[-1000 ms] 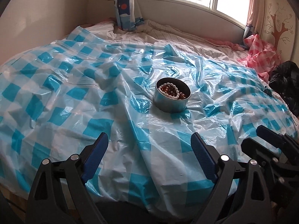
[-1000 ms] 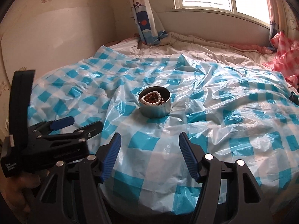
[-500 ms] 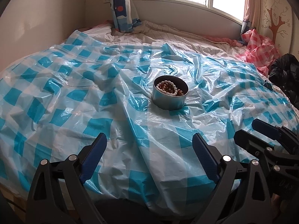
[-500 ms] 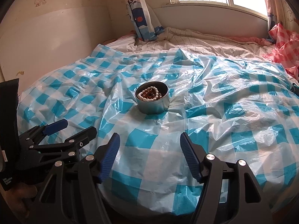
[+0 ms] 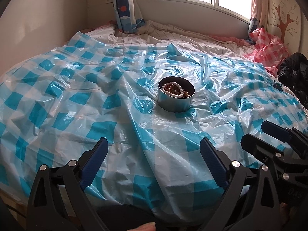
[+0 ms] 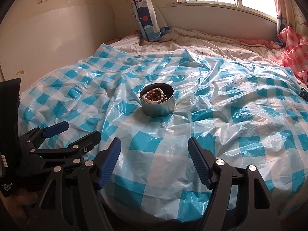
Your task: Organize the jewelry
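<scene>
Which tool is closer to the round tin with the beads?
Hard to say: they look about equally far. The left tool and right tool both hang open, short of the tin, side by side.

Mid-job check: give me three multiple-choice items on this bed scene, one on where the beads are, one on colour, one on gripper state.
1. Where are the bead bracelets?
A. inside the round tin
B. loose on the sheet
C. in a gripper

2. What colour are the checks on the plastic sheet?
A. red
B. blue
C. green

3. How is the left gripper?
A. shut on a bracelet
B. shut, empty
C. open, empty

Answers: A, the beads lie coiled within the tin's rim; B, blue and white squares; C, jaws spread with nothing between them.
</scene>
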The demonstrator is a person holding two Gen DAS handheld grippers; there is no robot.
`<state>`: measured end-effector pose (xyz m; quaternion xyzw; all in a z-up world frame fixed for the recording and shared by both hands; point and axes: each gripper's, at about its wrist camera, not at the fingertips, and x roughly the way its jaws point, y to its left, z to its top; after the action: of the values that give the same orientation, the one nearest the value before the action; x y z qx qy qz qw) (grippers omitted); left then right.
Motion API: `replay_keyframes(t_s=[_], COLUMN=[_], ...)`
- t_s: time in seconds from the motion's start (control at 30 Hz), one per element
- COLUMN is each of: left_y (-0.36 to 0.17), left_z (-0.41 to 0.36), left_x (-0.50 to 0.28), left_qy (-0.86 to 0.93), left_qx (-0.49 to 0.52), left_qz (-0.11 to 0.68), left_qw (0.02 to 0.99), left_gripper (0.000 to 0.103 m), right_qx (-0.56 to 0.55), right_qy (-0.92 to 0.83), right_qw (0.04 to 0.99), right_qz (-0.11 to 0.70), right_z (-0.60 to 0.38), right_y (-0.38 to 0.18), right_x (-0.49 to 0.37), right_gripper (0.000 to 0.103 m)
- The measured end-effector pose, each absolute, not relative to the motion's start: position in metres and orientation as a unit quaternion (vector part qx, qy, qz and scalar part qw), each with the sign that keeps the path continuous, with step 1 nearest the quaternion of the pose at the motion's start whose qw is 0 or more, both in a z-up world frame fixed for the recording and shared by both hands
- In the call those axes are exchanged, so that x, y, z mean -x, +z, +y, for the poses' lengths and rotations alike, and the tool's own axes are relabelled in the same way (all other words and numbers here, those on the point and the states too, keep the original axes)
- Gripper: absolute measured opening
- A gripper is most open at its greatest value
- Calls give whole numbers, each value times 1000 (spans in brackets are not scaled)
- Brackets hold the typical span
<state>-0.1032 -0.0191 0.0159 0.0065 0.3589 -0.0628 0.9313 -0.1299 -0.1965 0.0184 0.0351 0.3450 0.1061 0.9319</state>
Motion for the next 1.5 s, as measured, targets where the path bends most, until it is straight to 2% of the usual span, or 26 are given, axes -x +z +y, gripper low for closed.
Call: replay_keyframes(t_s=[0.2, 0.7, 1.5], left_y=[16, 19, 18], left_z=[-19, -10, -13], left_x=[102, 101, 106], left_qy=[-59, -57, -56], left_qx=[-15, 11, -11], left_qz=[362, 365, 369], left_qw=[930, 929, 928], left_gripper=[95, 95, 95], right_qx=[-34, -35, -37], right_qy=[106, 107, 106], right_qw=[932, 932, 932], right_qz=[345, 345, 345], right_z=[-196, -198, -199], right_y=[18, 18, 19], right_x=[130, 129, 128], right_gripper=[70, 73, 73])
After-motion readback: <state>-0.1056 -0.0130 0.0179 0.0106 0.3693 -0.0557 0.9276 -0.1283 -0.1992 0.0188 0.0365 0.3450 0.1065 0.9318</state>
